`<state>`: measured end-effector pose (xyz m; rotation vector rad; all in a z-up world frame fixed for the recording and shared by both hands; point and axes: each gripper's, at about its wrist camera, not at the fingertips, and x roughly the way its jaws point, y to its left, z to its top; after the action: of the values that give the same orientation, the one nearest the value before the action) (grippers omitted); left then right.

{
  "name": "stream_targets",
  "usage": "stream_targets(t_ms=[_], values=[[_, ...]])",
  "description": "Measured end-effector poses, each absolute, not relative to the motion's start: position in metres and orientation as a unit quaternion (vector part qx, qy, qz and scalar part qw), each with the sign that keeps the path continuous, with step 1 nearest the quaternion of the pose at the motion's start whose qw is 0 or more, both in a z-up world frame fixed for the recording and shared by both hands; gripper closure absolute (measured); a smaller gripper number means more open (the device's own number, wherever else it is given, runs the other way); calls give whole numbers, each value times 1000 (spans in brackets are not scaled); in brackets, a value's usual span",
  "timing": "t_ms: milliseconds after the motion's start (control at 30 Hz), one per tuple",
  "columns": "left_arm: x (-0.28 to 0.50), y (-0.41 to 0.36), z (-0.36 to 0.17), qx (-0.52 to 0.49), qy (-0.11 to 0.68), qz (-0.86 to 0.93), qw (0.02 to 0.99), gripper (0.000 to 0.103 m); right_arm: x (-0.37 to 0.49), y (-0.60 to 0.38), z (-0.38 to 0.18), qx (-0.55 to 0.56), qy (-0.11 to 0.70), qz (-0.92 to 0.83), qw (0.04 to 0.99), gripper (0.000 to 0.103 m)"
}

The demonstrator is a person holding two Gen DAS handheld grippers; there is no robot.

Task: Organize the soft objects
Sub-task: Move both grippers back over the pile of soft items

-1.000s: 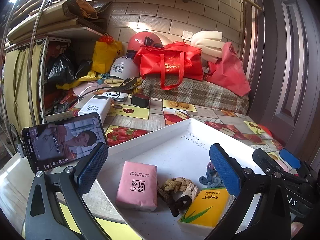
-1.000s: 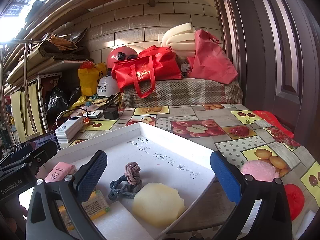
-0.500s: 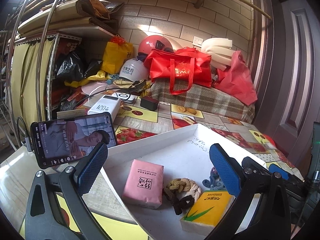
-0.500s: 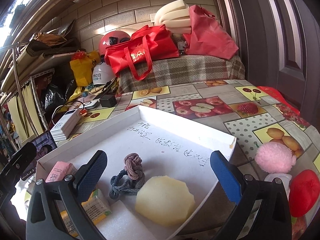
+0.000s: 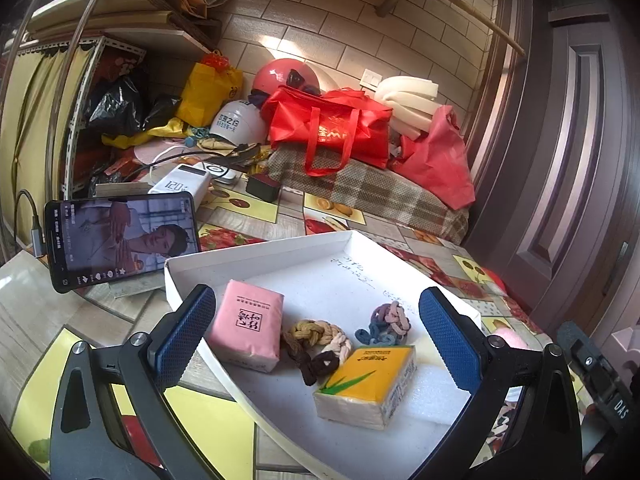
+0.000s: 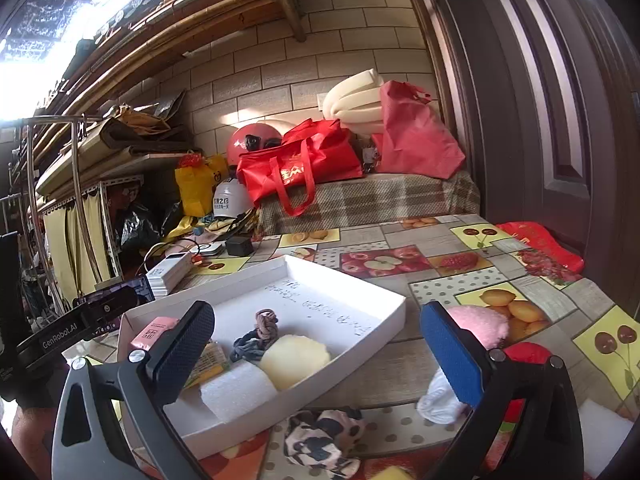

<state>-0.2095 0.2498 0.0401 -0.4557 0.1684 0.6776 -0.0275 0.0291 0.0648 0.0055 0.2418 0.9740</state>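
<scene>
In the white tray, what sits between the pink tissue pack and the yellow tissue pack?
In the left wrist view, a tan, cream and brown braided rope knot lies between the pink tissue pack and the yellow tissue pack, inside the white tray.

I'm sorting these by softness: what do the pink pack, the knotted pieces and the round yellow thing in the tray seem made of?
Pink pack: glossy plastic film, probably around tissues; it creases at the edges.
Tan knot and purple-blue knot: braided matte fabric cord, strands visible.
Round yellow piece: likely sponge foam, dull, ragged rim.
White tray: looks like foam board, grainy and matte.
</scene>
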Motion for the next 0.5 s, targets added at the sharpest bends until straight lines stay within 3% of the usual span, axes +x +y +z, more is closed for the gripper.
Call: stream_targets(t_ms=[167, 300, 500], values=[[-182, 208, 48, -139, 124, 241, 952, 1, 14, -51, 71, 26, 115, 411, 904, 0], [-153, 161, 49, -77, 183, 112, 974, 1, 41, -93, 58, 10, 158, 396, 904, 0], [-108, 76, 44, 8, 261, -48, 964, 1, 61, -131, 54, 81, 186, 381, 902, 0]])
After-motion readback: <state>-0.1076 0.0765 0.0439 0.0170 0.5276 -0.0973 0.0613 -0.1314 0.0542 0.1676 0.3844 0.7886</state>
